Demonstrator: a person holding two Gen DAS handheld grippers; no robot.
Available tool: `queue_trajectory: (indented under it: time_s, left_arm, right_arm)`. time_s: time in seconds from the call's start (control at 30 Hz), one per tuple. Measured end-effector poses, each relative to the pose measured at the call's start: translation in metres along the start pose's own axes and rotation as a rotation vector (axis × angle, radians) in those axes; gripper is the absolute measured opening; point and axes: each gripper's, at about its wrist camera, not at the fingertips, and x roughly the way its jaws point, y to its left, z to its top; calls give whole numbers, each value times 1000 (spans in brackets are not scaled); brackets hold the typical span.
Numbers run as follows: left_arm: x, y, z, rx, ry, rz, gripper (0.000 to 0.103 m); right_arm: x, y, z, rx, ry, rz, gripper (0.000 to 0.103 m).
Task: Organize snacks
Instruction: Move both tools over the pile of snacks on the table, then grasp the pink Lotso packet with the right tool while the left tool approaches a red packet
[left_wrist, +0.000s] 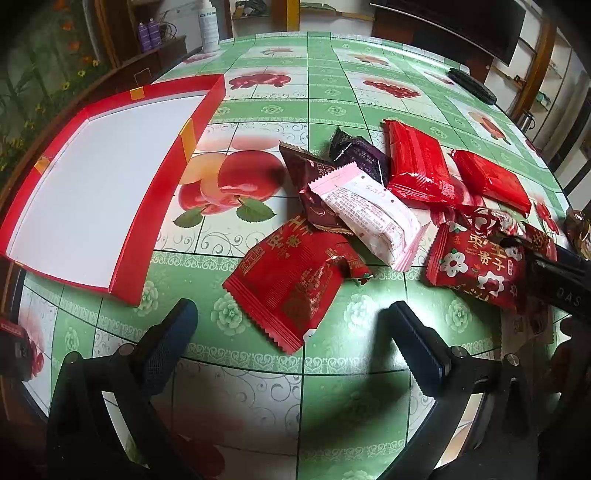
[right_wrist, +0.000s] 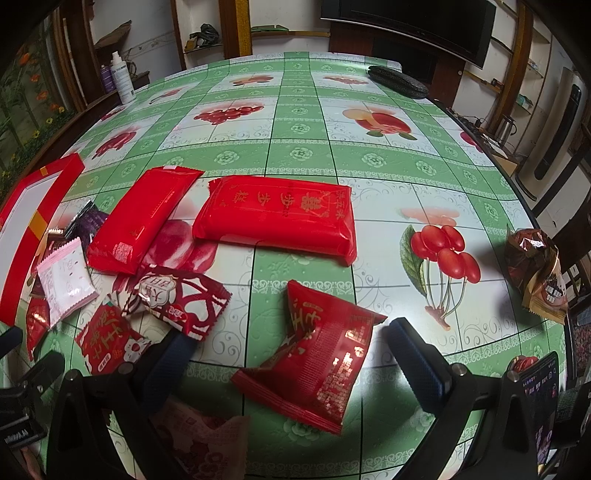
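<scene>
Both grippers hovered with fingers apart and empty: the left gripper (left_wrist: 291, 328) over a red packet (left_wrist: 291, 284), the right gripper (right_wrist: 288, 339) over a crumpled red packet (right_wrist: 314, 354). The red box (left_wrist: 162, 177) at the table's (left_wrist: 325, 96) left edge held nothing, so packing had apparently not begun. The left's packet lay near the table's near edge, long axis diagonal toward the box; the next move likely meant descending and closing across its width.
</scene>
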Motion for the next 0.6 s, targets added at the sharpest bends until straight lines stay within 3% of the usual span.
queue_trajectory:
  time_s: [0.2,0.33,0.47,0.6]
  left_arm:
    - [-3,0,-1,14,-11,-30,103]
    - [-25,3,-5,8,-146,-69,103]
    - [-50,1,-10,44,-298,-104,103]
    - [-61,-3,-7,84,-357,-77,103]
  right_arm:
    - [1,-2,2,19,-2,-6,103]
    - [-26,-4,-15,42,-65,41,103]
    - [-66,2,-26,2,-198,74,103]
    - [-90,10,-28,-7,-266,120,103]
